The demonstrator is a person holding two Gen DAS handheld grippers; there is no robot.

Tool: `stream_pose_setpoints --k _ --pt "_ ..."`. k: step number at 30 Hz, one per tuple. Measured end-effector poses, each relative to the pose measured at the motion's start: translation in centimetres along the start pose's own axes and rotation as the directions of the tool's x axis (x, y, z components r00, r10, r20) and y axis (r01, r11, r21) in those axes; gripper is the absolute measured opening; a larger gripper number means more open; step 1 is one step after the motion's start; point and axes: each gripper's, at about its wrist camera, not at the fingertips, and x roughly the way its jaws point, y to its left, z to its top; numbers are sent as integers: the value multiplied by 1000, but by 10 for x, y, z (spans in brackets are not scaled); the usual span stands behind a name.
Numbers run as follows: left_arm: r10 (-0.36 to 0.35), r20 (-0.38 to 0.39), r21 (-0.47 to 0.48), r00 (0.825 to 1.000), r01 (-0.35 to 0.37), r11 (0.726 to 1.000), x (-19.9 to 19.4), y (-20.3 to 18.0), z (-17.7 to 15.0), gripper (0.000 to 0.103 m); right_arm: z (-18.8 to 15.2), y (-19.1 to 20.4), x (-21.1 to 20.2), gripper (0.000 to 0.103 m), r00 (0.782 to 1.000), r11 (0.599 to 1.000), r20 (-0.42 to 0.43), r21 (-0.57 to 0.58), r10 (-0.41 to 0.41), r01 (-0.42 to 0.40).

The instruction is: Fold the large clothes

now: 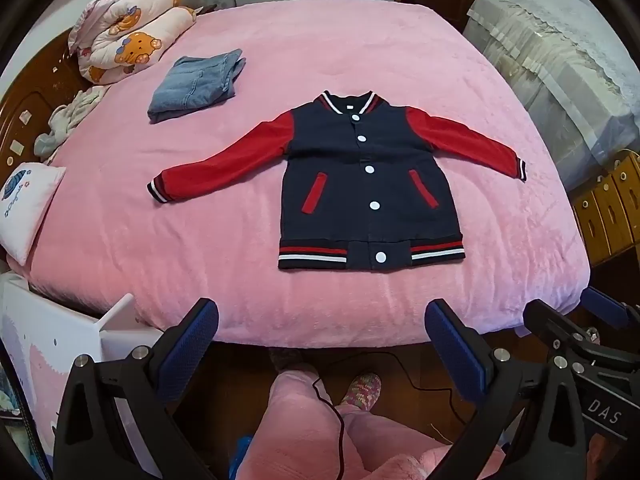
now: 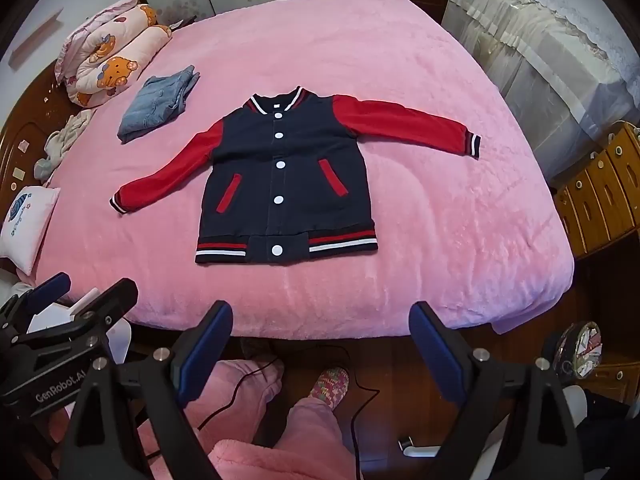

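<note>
A navy jacket [image 1: 360, 184] with red sleeves and white snap buttons lies flat, face up and buttoned, on the pink bed [image 1: 200, 240]. Both sleeves are spread out to the sides. It also shows in the right wrist view [image 2: 280, 184]. My left gripper [image 1: 322, 328] is open and empty, held above the floor before the bed's near edge, short of the jacket's hem. My right gripper [image 2: 320, 328] is open and empty at the same near edge, beside the left one. Each gripper shows at the edge of the other's view.
Folded blue jeans [image 1: 198, 84] lie on the bed to the jacket's far left. A rolled cartoon quilt [image 1: 128, 44] and a small white pillow [image 1: 28, 208] sit at the left. Wooden drawers [image 1: 612, 208] stand to the right. The person's pink-clad legs [image 2: 304, 420] and a cable are below.
</note>
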Motion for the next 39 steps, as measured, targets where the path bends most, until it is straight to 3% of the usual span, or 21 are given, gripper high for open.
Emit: stream_pose_setpoints --k 9,28,39 --pt "7 9 9 1000 -7 1000 -5 -19 3 102 2 -1 -2 90 1000 1000 9 6 -7 7" --pt "-10 26 16 1000 9 1000 -8 -6 2 102 1 2 -10 90 999 1000 34 -10 -9 10" --pt "19 7 -8 1000 -19 1000 -9 3 -8 102 -4 9 -10 90 999 999 29 -30 14 -13"
